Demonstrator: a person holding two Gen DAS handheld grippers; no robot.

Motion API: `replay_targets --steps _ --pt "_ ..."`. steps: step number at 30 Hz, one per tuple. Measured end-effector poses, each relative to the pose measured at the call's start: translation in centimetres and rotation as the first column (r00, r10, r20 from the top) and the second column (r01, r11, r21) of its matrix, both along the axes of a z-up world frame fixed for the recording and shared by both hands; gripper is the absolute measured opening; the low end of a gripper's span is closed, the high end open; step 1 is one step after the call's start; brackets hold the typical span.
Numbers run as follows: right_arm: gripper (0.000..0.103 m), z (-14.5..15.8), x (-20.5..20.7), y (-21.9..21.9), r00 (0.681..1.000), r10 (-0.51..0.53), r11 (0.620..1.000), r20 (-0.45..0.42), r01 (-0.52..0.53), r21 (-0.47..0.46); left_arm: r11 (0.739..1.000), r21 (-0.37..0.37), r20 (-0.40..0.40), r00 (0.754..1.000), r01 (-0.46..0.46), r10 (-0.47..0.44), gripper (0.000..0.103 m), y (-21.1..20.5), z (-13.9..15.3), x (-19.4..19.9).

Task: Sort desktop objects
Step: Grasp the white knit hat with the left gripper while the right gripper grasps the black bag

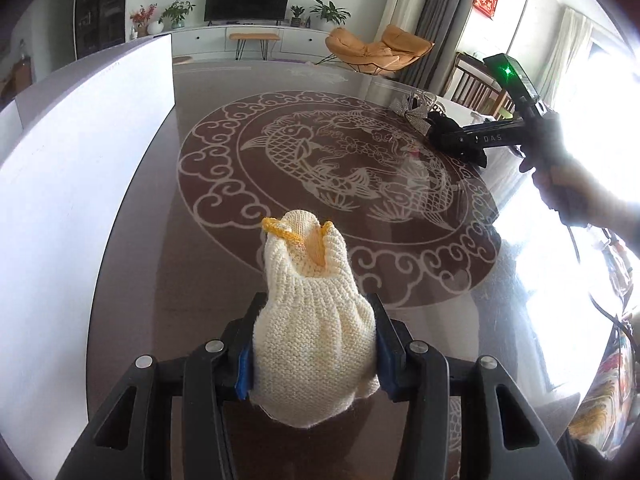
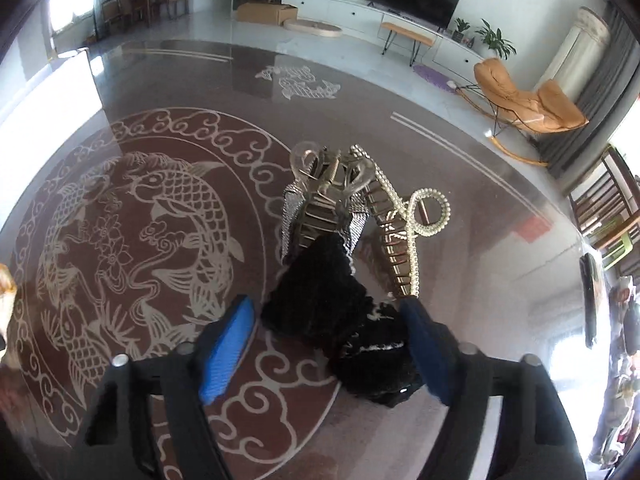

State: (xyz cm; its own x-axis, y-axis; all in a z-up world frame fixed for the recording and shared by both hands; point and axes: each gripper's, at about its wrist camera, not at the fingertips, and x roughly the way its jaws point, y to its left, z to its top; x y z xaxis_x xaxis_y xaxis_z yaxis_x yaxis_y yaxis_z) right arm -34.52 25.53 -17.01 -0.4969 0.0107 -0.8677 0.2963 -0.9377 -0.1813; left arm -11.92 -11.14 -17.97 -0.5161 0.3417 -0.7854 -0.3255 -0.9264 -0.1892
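Cream knit pouch (image 1: 316, 328): I see the left tool (image 1: 316, 354) pinching it between blue pads, held above the glass desk (image 1: 192, 240). Right tool (image 2: 332, 340) straddles a black fuzzy hair clip (image 2: 320, 300) lying on the desk; right pad touches it, left pad clear. Rhinestone claw clip (image 2: 320, 208) and pearl claw clip (image 2: 408, 216) sit just beyond.

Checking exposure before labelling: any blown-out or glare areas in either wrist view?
Left wrist view: window light blows out the right side, washing over the hand holding the right gripper; the cream knit item is well exposed. Right wrist view: glare on the glossy table and left edge; the black knit item loses detail.
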Motion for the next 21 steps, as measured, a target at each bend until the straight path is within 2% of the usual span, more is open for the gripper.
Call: replay_targets --steps 1,3,8,9,10,11,12,13,14,15,18,20,21 --pt "0.053 0.1 0.4 0.1 1.000 -0.009 1.000 0.000 0.009 -0.022 1.000 -0.003 -0.005 1.000 0.006 -0.006 0.047 0.0 -0.1 0.3" --pt "0.043 0.6 1.9 0.2 0.999 -0.034 0.996 0.012 0.034 -0.082 1.000 -0.013 -0.015 1.000 0.012 -0.013 0.047 -0.1 0.0 1.0" --pt "0.042 0.6 10.4 -0.7 0.989 -0.023 0.959 0.144 0.062 -0.276 1.000 -0.008 -0.034 0.999 0.000 0.000 0.048 -0.2 0.0 3.1" --pt "0.044 0.4 12.6 -1.2 0.987 -0.007 0.951 0.160 0.055 -0.303 1.000 -0.014 -0.041 0.999 -0.004 0.004 0.049 -0.2 0.1 3.6" --pt "0.053 0.3 14.6 -1.9 0.988 0.010 0.949 0.157 0.040 -0.312 1.000 -0.021 -0.046 0.999 -0.008 0.007 0.049 -0.1 0.1 3.8" --pt "0.061 0.3 16.6 -2.5 0.990 0.026 0.950 0.142 0.019 -0.312 0.999 -0.033 -0.050 0.999 -0.014 0.012 0.055 0.0 0.0 4.0" --pt "0.077 0.3 18.3 -3.0 0.993 0.041 0.954 0.112 -0.006 -0.298 0.999 -0.051 -0.049 0.999 -0.019 0.016 0.065 0.1 0.0 4.1" --pt "0.086 0.4 19.7 -3.6 0.996 0.052 0.964 0.069 -0.032 -0.263 0.997 -0.068 -0.044 0.999 -0.025 0.022 0.072 0.2 0.0 4.1" --pt "0.087 0.5 20.7 -4.0 0.998 0.064 0.974 0.028 -0.056 -0.220 0.996 -0.083 -0.037 0.999 -0.031 0.028 0.079 0.3 -0.1 3.9" --pt "0.088 0.4 21.1 -4.5 0.997 0.081 0.981 0.011 -0.078 -0.178 0.996 -0.089 -0.034 0.999 -0.033 0.030 0.080 0.3 -0.1 3.7" --pt "0.088 -0.4 21.1 -5.2 0.993 0.115 0.990 0.030 -0.112 -0.086 0.992 -0.123 -0.024 0.999 -0.029 0.026 0.082 0.5 -0.2 3.0" --pt "0.087 -0.7 20.7 -5.1 0.989 0.129 0.989 0.066 -0.123 -0.086 0.986 -0.164 -0.026 1.000 -0.020 0.016 0.082 0.8 -0.4 2.7" --pt "0.084 -0.9 20.7 -4.8 0.985 0.144 0.985 0.091 -0.133 -0.113 0.985 -0.169 -0.027 1.000 -0.014 0.009 0.082 0.8 -0.4 2.4"
